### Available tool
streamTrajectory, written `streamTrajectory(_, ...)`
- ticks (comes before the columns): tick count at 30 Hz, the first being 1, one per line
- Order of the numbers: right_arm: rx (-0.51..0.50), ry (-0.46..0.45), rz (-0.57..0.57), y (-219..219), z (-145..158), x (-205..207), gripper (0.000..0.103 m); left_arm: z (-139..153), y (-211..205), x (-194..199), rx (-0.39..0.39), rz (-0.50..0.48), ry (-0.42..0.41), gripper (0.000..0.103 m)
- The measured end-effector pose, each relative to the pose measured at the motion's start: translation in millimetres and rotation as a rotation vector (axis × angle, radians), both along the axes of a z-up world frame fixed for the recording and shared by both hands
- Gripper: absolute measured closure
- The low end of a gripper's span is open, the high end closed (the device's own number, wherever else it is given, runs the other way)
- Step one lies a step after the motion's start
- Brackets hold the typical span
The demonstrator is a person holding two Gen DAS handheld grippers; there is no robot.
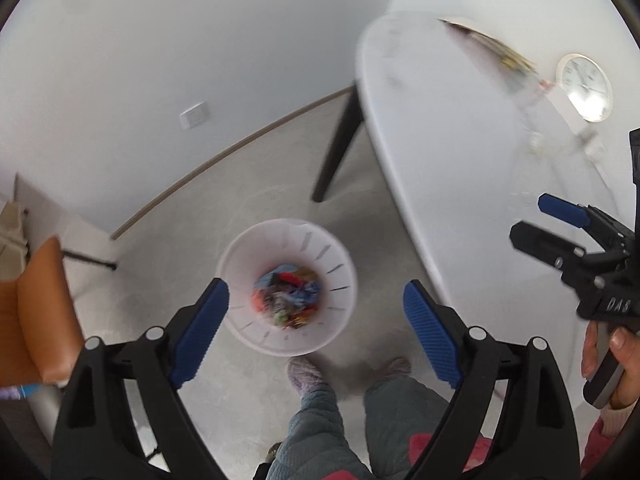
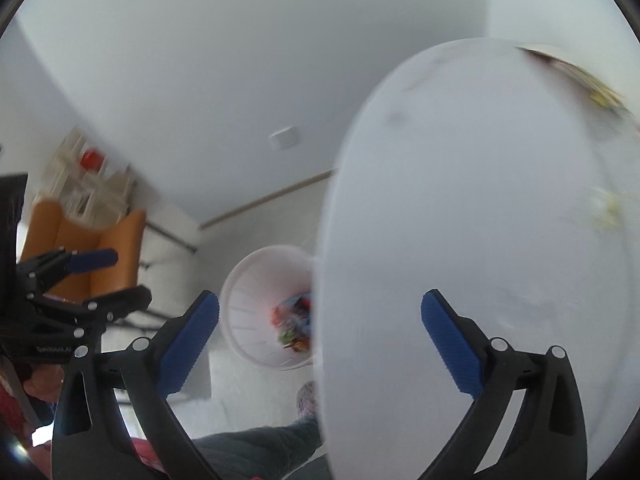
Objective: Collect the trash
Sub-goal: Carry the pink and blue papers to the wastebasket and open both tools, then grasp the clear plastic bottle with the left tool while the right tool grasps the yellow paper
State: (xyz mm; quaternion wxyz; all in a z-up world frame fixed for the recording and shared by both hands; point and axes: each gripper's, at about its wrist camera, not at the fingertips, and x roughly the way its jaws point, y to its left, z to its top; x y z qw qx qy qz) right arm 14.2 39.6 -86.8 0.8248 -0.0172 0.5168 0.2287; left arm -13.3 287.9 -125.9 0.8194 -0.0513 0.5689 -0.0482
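A white slotted waste bin [image 1: 240, 248] stands on the floor beside the table, holding colourful wrappers [image 1: 287, 294]. My left gripper [image 1: 316, 300] hangs above it, open, nothing between its blue pads. The right gripper [image 1: 532, 220] shows at the right edge over the table, held by a hand, also open and empty. In the right wrist view my right gripper [image 2: 320, 320] stands open over the white table's edge [image 2: 460, 200], with the bin [image 2: 256, 280] and its wrappers [image 2: 294, 320] partly hidden behind the tabletop. The left gripper [image 2: 120, 276] appears at the left, open. Blurred bits of litter [image 1: 536, 140] lie on the table.
A round clock [image 1: 585, 86] and a flat paper item [image 1: 488, 44] lie on the far part of the table. A black table leg [image 1: 338, 144] stands behind the bin. An orange chair [image 1: 40, 312] is at the left. The person's slippered feet [image 1: 304, 372] stand near the bin.
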Motion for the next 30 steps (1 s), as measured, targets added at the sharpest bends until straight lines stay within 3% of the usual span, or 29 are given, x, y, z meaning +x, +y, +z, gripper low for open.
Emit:
streamTrajectory(6, -0.046, -0.028, -0.264, -115.8, 25.4, 4.0, 0.003, 25.1, -90.5, 32.1, -0.046, -0.205, -0.053, 0.008)
streamTrajectory(11, -0.055, -0.005, -0.414, -200.1, 17.0, 15.2, 0.003, 28.7, -182.7, 65.3, 0.019, -0.369, -0.079, 0.008)
streamTrajectory(14, -0.031, 0.002, -0.449, -238.9, 8.8, 24.3, 0.003, 24.2, -225.6, 85.8, 0.037, -0.437, -0.083, 0.008)
streamTrajectory(22, -0.033, 0.043, -0.460, -286.6, -9.2, 50.1, 0.003, -3.6, -316.5, 143.1, 0.119, -0.548, -0.016, 0.008)
streamTrajectory(28, -0.005, 0.068, -0.499, -299.0, -23.0, 68.1, 0.003, -35.3, -362.4, 175.9, 0.193, -0.633, 0.028, 0.008)
streamTrajectory(30, -0.013, 0.072, -0.510, -301.9, -27.3, 77.4, 0.003, -41.4, -371.3, 188.1, 0.183, -0.647, 0.038, 0.008)
